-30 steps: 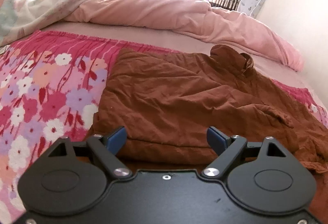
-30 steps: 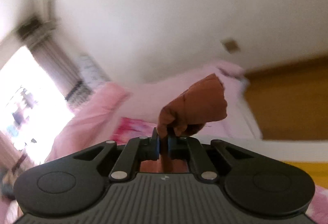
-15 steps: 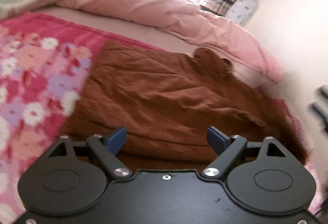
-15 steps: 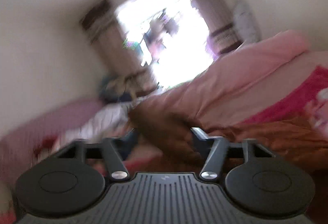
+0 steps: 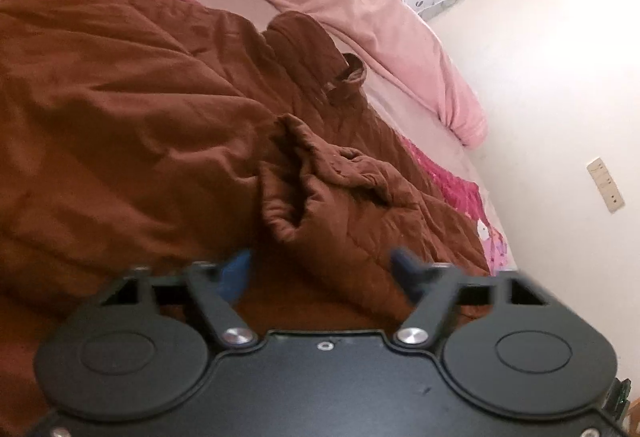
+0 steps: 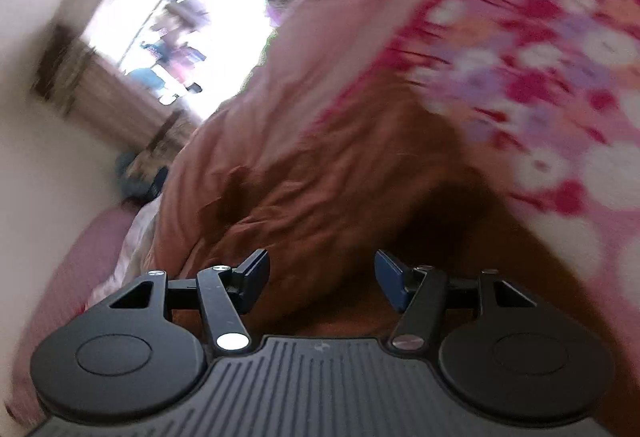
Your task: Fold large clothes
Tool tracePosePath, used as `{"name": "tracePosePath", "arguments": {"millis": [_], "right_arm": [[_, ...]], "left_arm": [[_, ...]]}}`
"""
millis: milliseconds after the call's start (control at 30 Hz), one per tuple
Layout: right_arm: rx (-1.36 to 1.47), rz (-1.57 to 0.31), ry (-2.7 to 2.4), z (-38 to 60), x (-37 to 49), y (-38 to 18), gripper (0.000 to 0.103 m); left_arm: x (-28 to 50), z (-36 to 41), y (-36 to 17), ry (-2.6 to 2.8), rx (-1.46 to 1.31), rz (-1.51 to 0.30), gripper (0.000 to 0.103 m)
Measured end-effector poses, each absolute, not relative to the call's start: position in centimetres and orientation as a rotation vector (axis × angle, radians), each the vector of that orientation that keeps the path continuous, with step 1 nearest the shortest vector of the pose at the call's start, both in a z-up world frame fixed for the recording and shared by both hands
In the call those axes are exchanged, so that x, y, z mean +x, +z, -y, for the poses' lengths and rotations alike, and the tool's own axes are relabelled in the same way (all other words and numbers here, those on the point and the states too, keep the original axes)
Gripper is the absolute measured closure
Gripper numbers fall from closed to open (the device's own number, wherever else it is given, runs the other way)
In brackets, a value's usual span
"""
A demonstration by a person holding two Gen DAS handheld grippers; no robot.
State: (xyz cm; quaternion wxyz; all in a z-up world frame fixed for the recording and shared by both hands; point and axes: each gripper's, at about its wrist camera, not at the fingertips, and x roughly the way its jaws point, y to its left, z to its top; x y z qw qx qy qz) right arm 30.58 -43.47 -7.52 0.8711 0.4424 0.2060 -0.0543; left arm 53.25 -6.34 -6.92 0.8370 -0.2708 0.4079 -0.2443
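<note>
The bed [image 5: 424, 109] is seen spread with a floral sheet [image 6: 540, 77] and a pink quilt [image 5: 360, 9] bunched by the wall. The brown garment [image 5: 140, 117] is laid rumpled across the sheet. The left gripper [image 5: 322, 269] is held above it, jaws just narrowed yet apart, nothing pinched. The right gripper [image 6: 322, 277] is parted, empty, cloth beneath.

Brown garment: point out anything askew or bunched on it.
The brown garment is spread on the bed, but a sleeve lies crumpled in a heap across its right side, just ahead of the open left gripper. The collar sits curled up too.
</note>
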Motion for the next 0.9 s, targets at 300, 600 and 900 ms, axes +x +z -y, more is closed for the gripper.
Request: {"name": "tracePosePath", "arguments": {"millis": [300,600,900], "right_arm": [[1.064,-0.395,-0.171,46.0,32.1,-9.9,0.095],[0.953,-0.488,-0.175,44.8,32.1,-10.4,0.093],[0.835,-0.560,-0.235,44.8,29.8,-7.9,0.064]], "left_arm": [[52.4,5.6,-3.9,-0.541,-0.571,-0.749,0.089],[50.5,4.6,-8.9,-0.464,-0.499,-0.850,0.085],[47.7,3.0,-3.5,-0.394,-0.292,-0.705,0.050]]}}
